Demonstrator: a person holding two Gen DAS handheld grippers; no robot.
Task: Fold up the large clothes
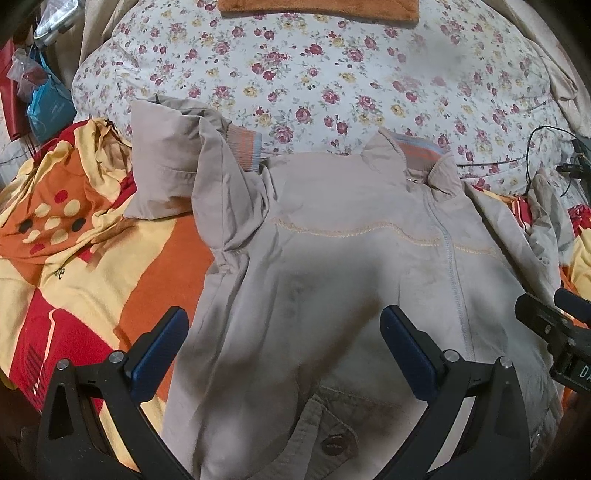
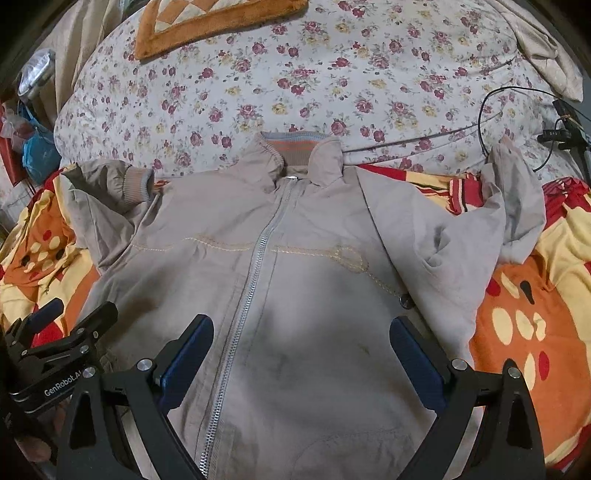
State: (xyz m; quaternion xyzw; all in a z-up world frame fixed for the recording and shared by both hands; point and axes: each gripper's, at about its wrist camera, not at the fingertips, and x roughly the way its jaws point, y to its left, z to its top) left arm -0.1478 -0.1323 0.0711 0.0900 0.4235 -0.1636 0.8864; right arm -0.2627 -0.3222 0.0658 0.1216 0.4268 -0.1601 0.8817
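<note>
The jacket [image 2: 295, 266] lies front up and spread flat on a bed, collar [image 2: 299, 151] away from the cameras, its zip [image 2: 255, 266] closed and running down the middle. One sleeve [image 2: 107, 184] is bent back near the shoulder so its ribbed cuff [image 2: 142, 184] points toward the collar; the other sleeve [image 2: 480, 229] is crumpled out to the opposite side. A stitched line crosses the chest.

Under the jacket is a blanket [image 2: 524, 317] in orange, red and yellow with pale spots. Beyond the collar lies a floral quilt [image 2: 295, 81], with an orange mat [image 2: 207, 26] on its far edge and a black cable [image 2: 491, 110] looping over it on the right.

The left gripper [image 1: 284, 347] hangs above the jacket's left half, jaws wide apart and holding nothing. The right gripper [image 2: 301, 350] hangs over the lower front just beside the zip, also spread wide and empty. Each gripper shows at the edge of the other's view, so they are close together.
</note>
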